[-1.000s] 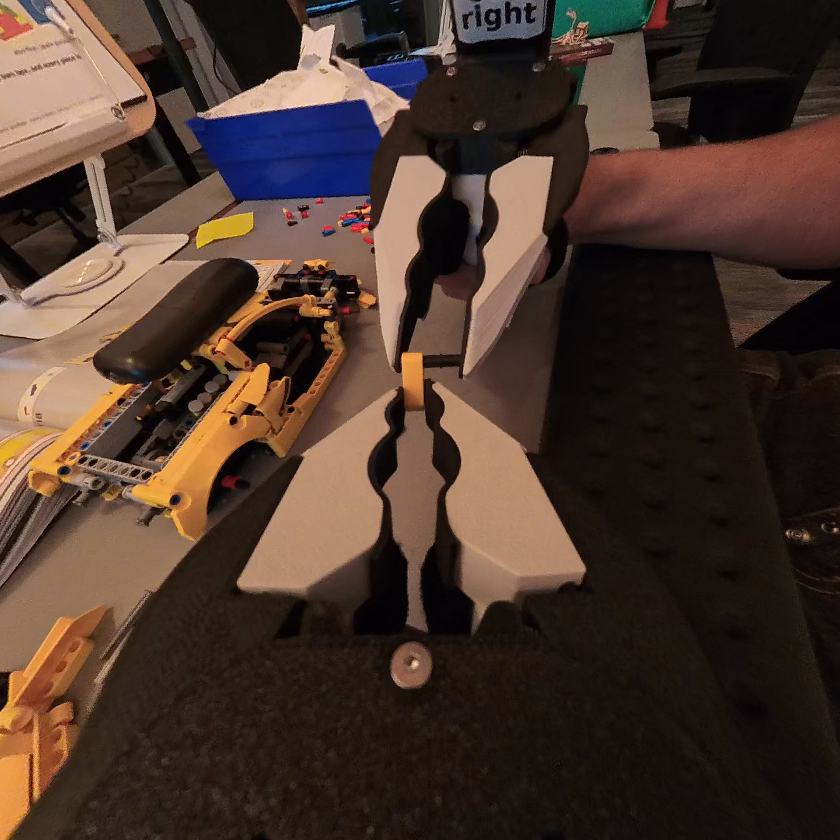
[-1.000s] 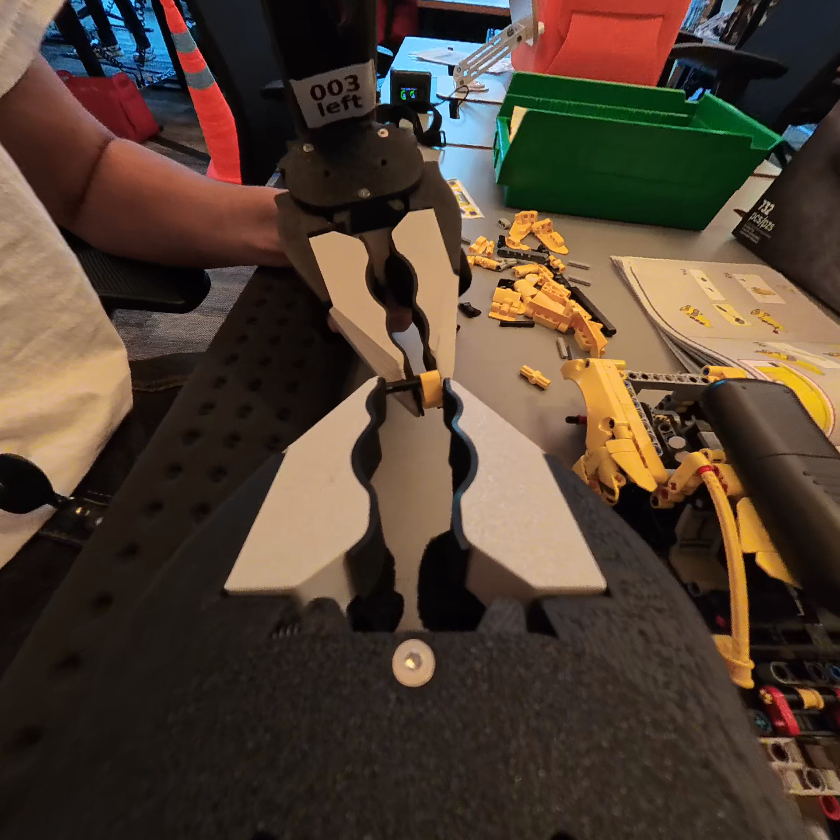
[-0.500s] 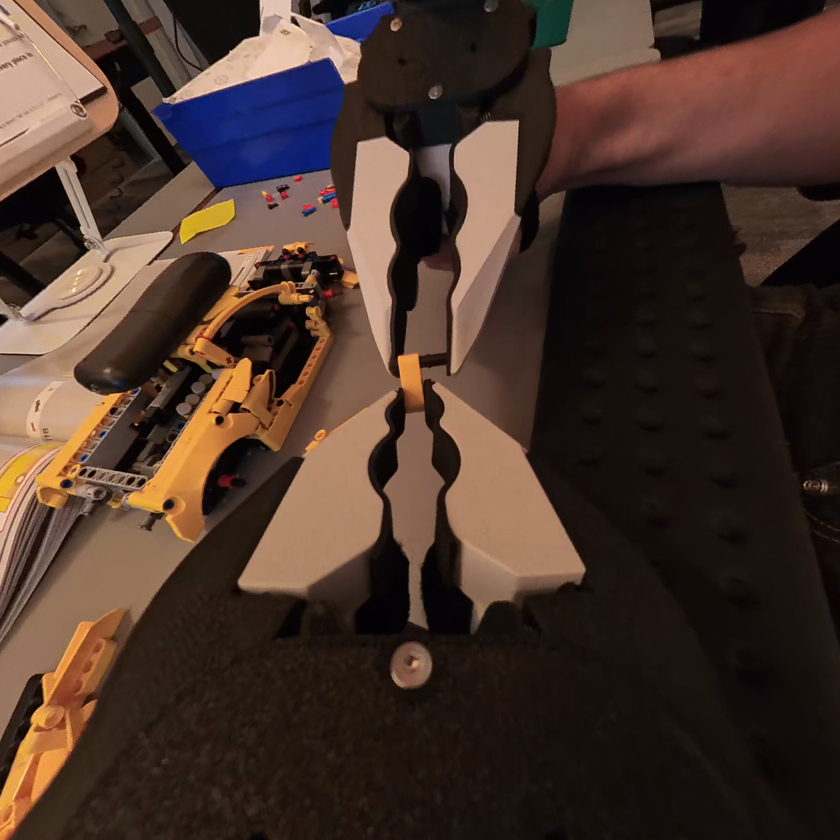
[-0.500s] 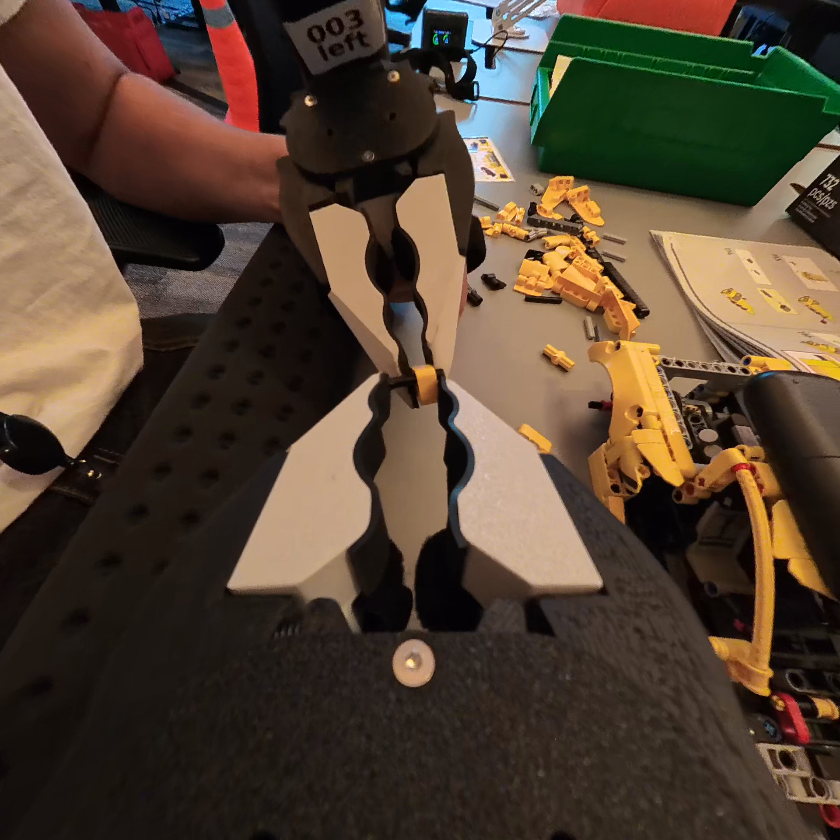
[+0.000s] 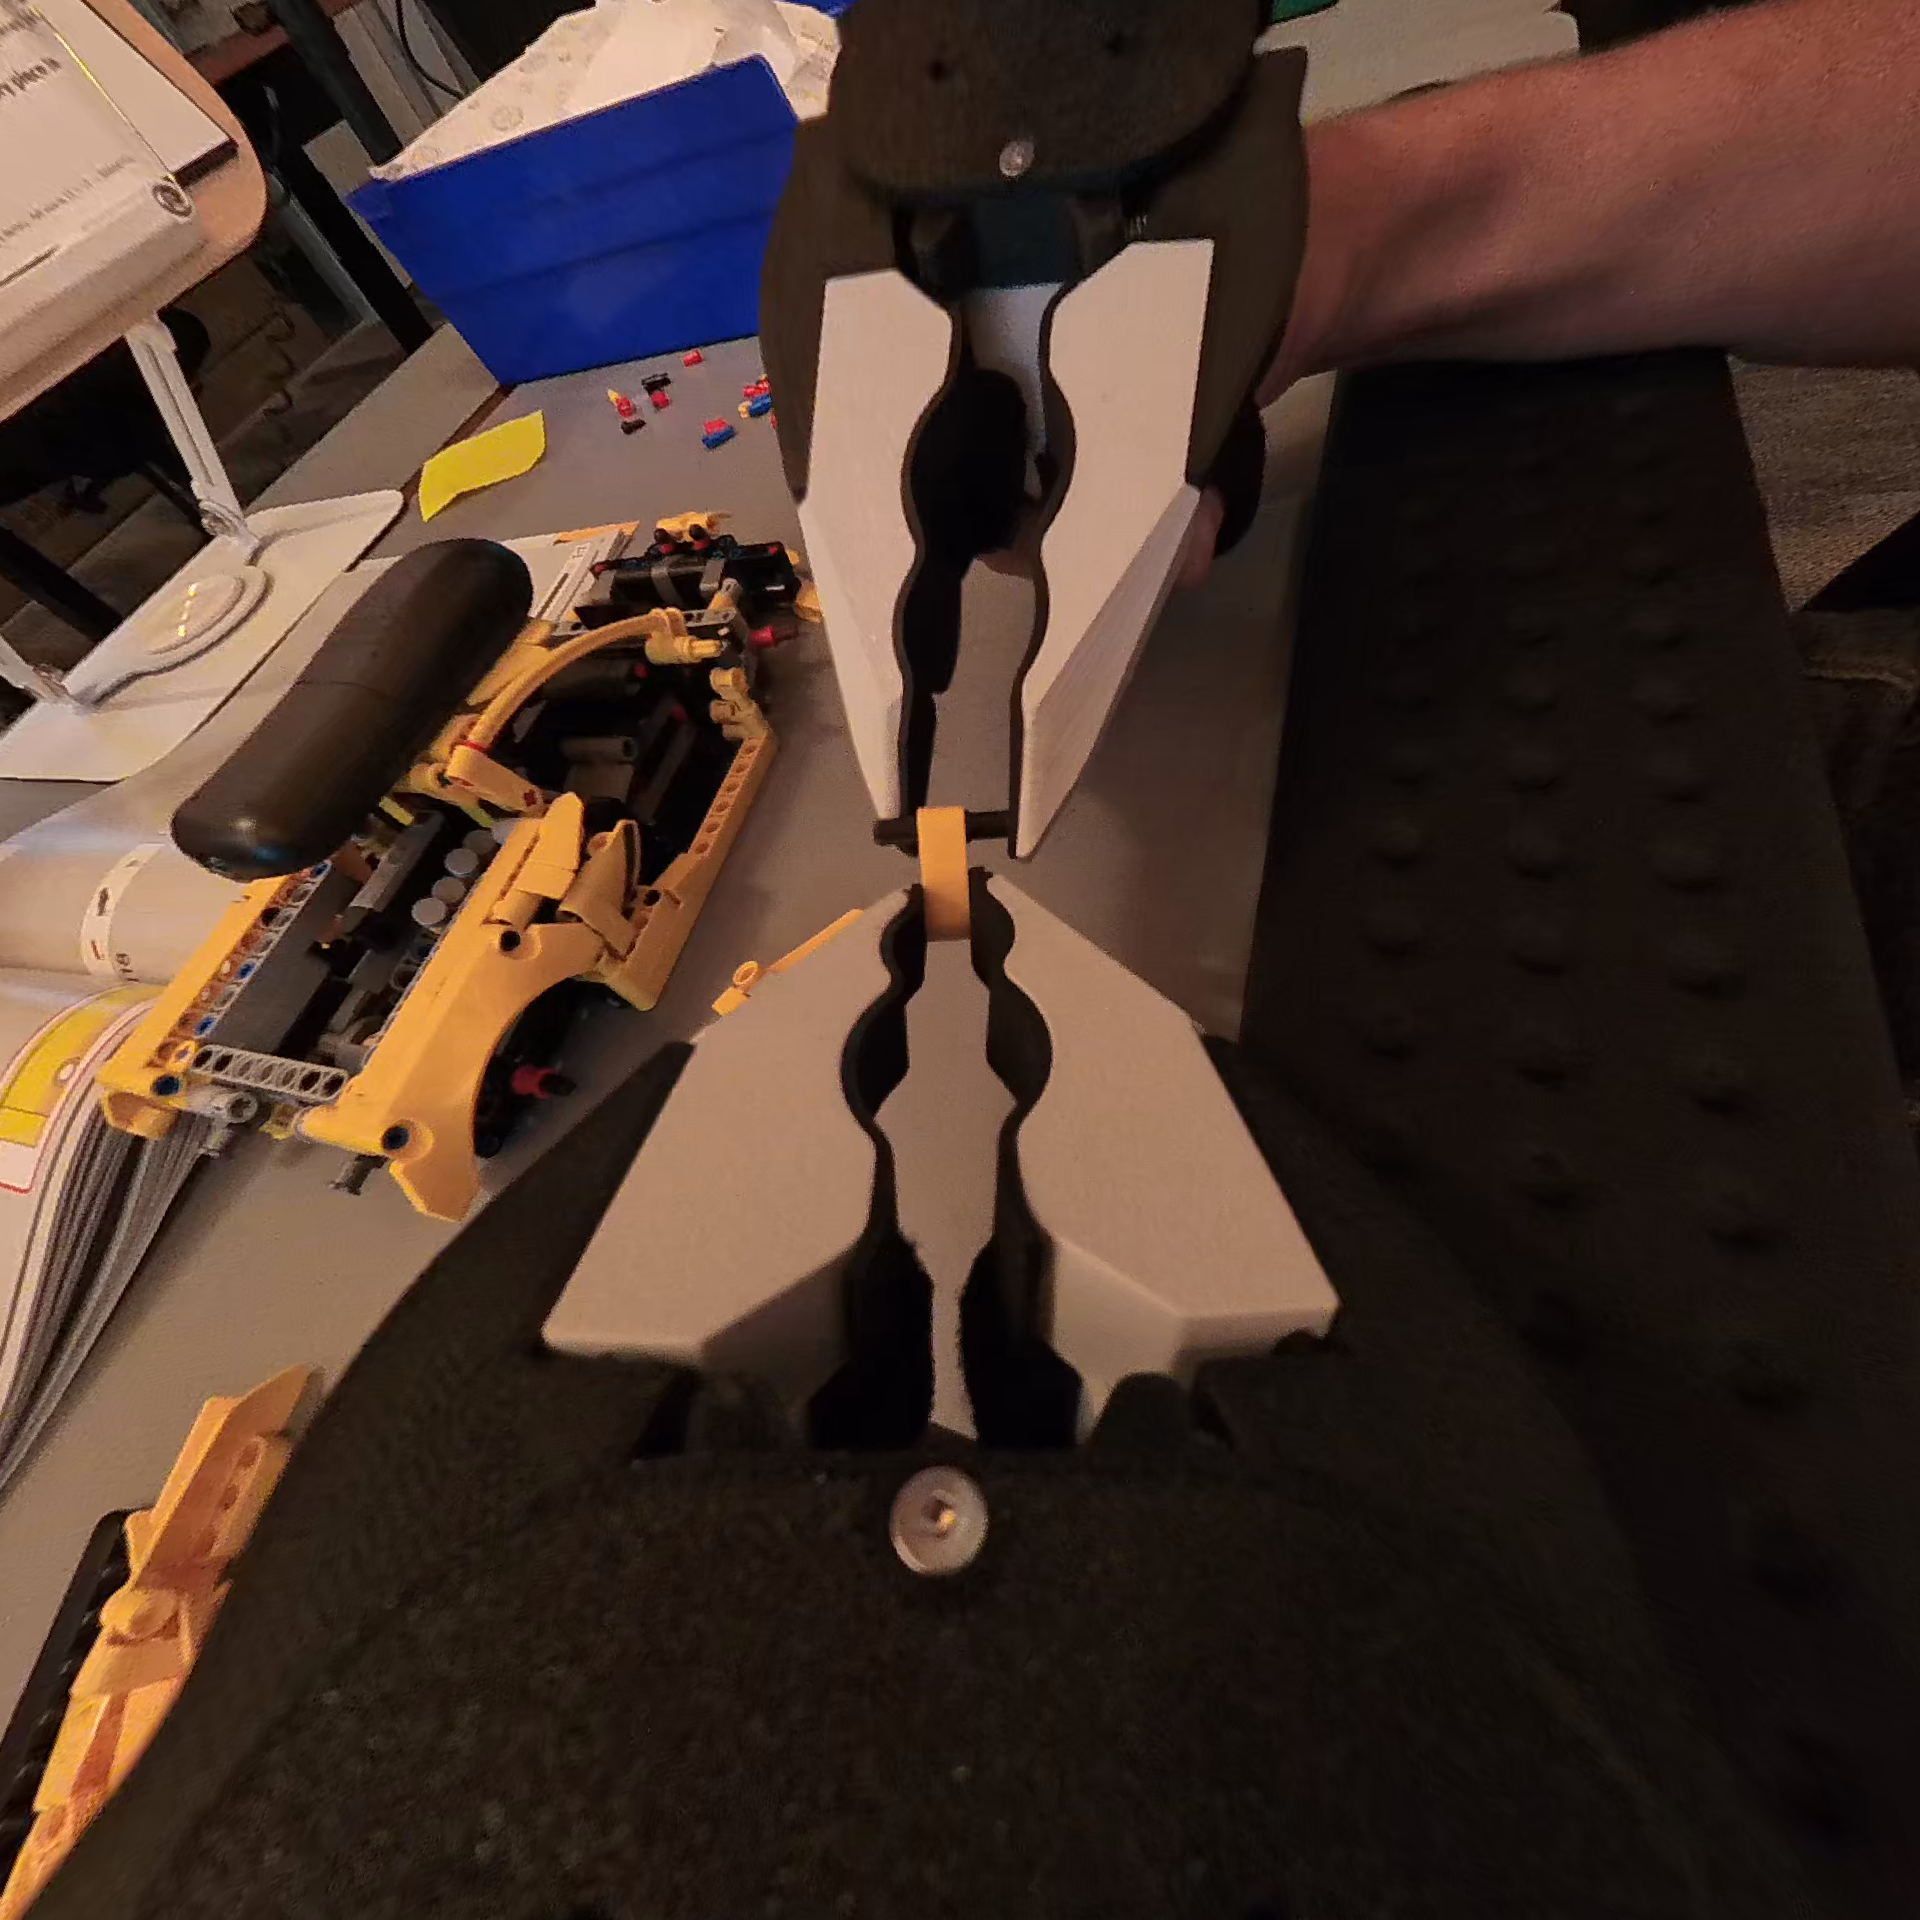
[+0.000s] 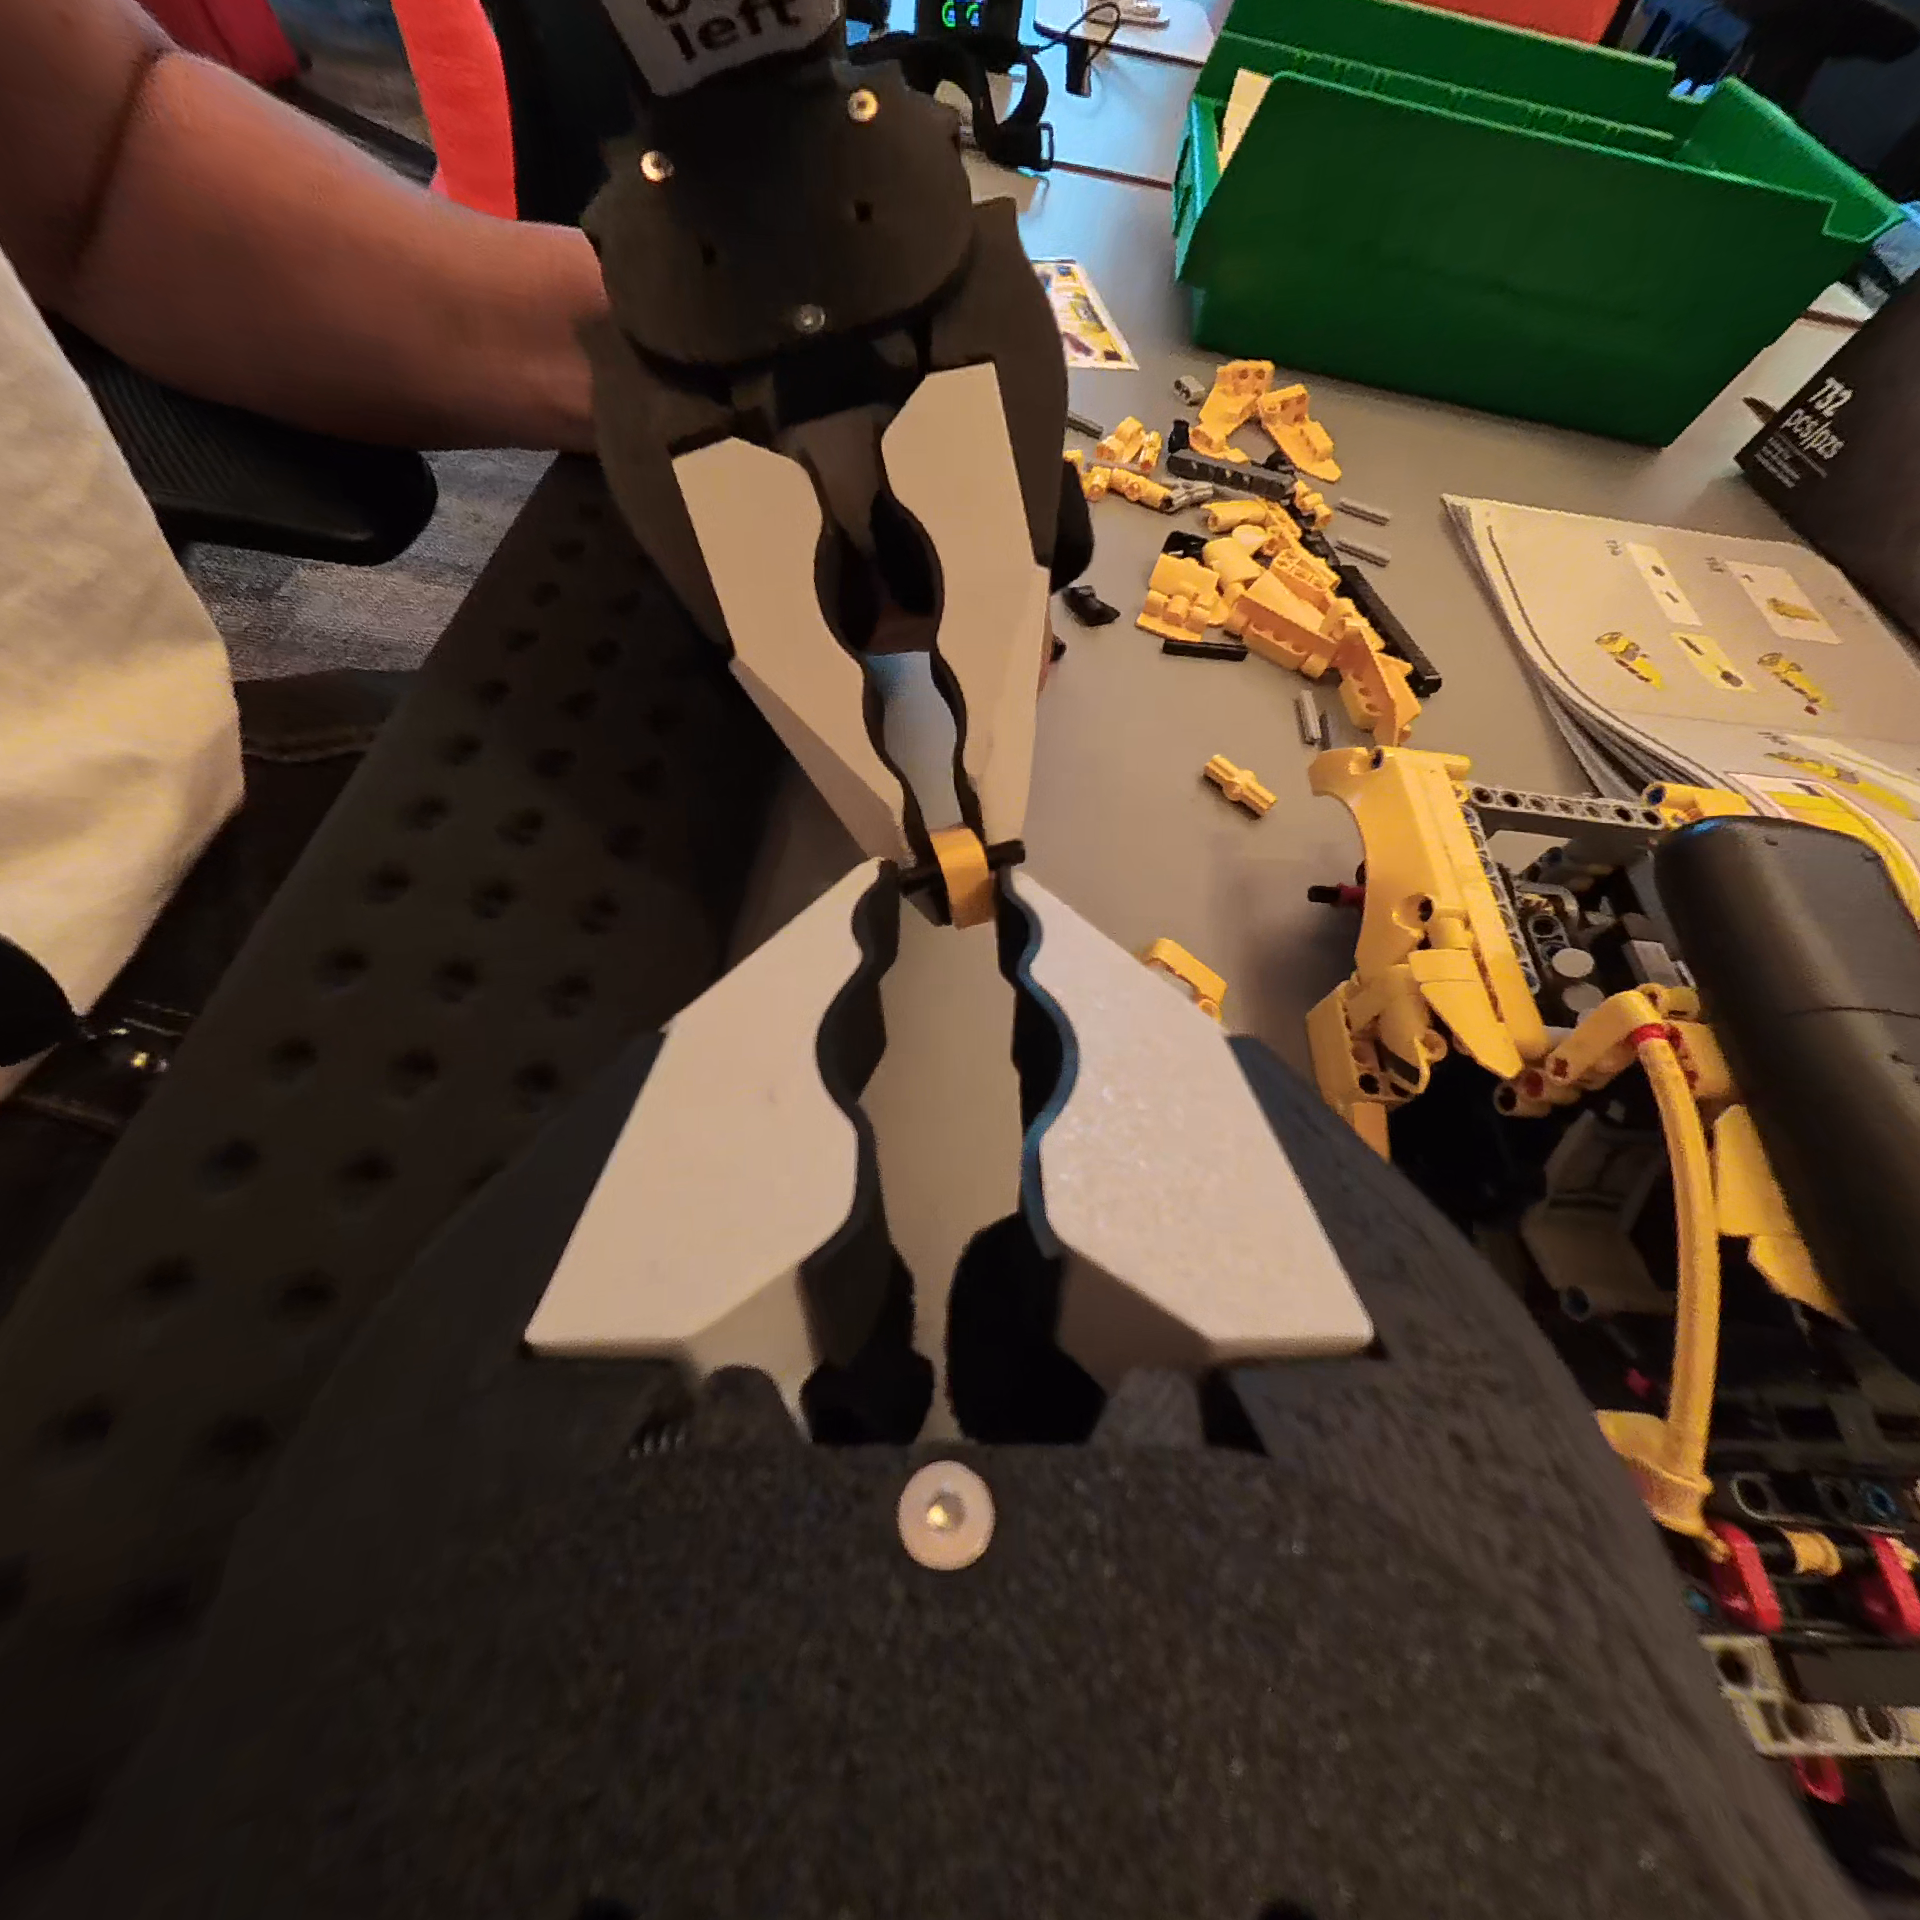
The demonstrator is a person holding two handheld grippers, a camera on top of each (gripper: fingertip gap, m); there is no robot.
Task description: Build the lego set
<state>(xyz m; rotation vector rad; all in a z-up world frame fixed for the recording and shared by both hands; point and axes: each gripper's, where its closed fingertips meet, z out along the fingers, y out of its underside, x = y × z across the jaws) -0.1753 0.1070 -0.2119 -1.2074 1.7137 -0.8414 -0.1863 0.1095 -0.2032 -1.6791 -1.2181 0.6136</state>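
Note:
My left gripper (image 5: 943, 902) is shut on a small yellow connector (image 5: 943, 868), held in the air over the table's near edge. My right gripper (image 6: 951, 883) faces it tip to tip, and its fingertips are shut on the ends of a short black axle (image 5: 989, 821). The axle passes through the connector's hole and sticks out on both sides. In the right wrist view the left gripper (image 6: 961, 823) comes down from above onto the connector (image 6: 961, 878). The half-built yellow model (image 5: 457, 935) lies on the grey table to my left, and it also shows in the right wrist view (image 6: 1434, 935).
A black oblong object (image 5: 353, 696) lies on the model. Loose yellow and black pieces (image 6: 1278, 592), an open instruction booklet (image 6: 1683, 644) and a green bin (image 6: 1507, 229) lie beyond. A blue bin (image 5: 592, 239) stands at the back. A black dimpled surface (image 5: 1558, 935) borders the table. The tips of both grippers are at nearly the same place.
The black axle has slid further through the yellow connector: it stuck out on one side, now on both. Both grippers have kept their grip, and the right gripper has come closer.

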